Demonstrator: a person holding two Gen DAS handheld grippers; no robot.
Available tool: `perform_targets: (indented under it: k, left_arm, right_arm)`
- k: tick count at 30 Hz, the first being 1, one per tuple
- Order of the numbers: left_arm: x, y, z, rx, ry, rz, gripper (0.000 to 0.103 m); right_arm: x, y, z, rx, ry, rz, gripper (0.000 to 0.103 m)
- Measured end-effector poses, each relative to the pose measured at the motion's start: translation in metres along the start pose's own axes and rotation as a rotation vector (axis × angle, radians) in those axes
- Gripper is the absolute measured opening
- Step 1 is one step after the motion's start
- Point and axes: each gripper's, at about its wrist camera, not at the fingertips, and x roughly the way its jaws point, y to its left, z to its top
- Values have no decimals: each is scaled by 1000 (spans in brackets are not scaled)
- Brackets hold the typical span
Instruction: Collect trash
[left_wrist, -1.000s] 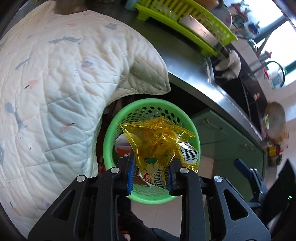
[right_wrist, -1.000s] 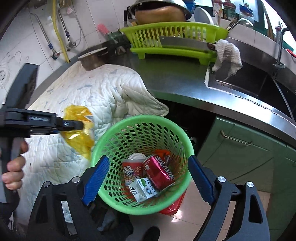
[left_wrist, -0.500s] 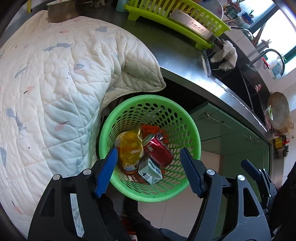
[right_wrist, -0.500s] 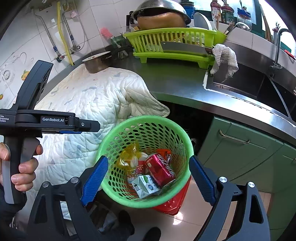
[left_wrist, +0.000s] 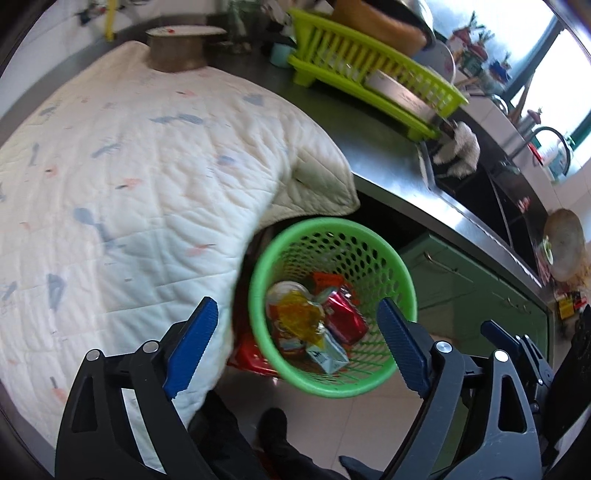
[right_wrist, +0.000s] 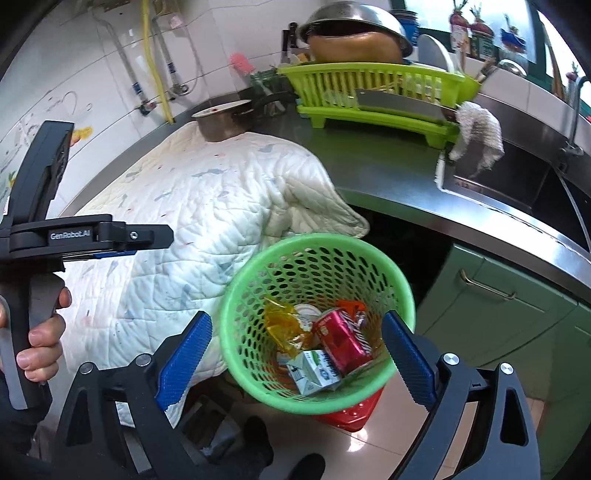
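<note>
The left tongs (left_wrist: 295, 345) are being held spread wide over the round green perforated plastic basket (left_wrist: 400, 280), with nothing between the blue pads; their jaws have just been opening, and the crumpled yellow transparent snack wrapper (left_wrist: 295, 319) is lying inside the basket, clear of them. The right tongs (right_wrist: 295, 354) are likewise standing wide apart and empty, their jaws having just been opening a little further. The drop step is judged to be finished. In the basket the wrapper is resting against a red drink can (right_wrist: 341, 341) and a small white and green carton (right_wrist: 317, 373), with a round paper cup (left_wrist: 286, 290) partly hidden beneath.

The next move is being judged as a search for further trash, and none is being shown on the white quilted cloth (left_wrist: 129, 184) covering the steel surface (left_wrist: 380, 162) (the far corners are blurred, so this cannot be settled). Both tongs would need lifting clear of the basket rim before being swung toward the surface.

Open room is being offered above the quilt, which is bare up to a lidded steel pot (left_wrist: 177, 48) at its far end. The quilt's overhanging corner is hanging just beside the basket rim. To the right, the surface edge, the lime green plastic dish rack (right_wrist: 376, 92) and the dark sink (right_wrist: 517, 184) are bounding the free space.
</note>
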Motion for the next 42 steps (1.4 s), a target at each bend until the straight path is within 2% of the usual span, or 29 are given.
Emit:
perform_targets:
  k: [4, 12, 16, 25, 29, 36, 42]
  left_arm:
    - [-21, 20, -10, -39, -57, 37, 88]
    - [-63, 52, -35, -86, -206, 189, 90]
    - [-85, 59, -49, -75, -273, 259, 91]
    - [-128, 67, -82, -100, -396, 376, 92]
    - [-139, 67, -94, -102, -414, 399, 92]
    - [-152, 58, -107, -39, -416, 465, 98]
    - [-157, 58, -113, -19, -413, 478, 98]
  right_arm:
    - [0, 16, 5, -47, -3, 28, 90]
    - [-3, 47, 15, -131, -2, 85, 92]
    - [-5, 62, 17, -176, -5, 108, 92]
    - [-13, 79, 16, -188, -20, 147, 92]
    - [-18, 85, 15, -193, -28, 163, 92]
    - [-25, 93, 14, -215, -44, 173, 93]
    - [-25, 99, 13, -227, -43, 182, 93]
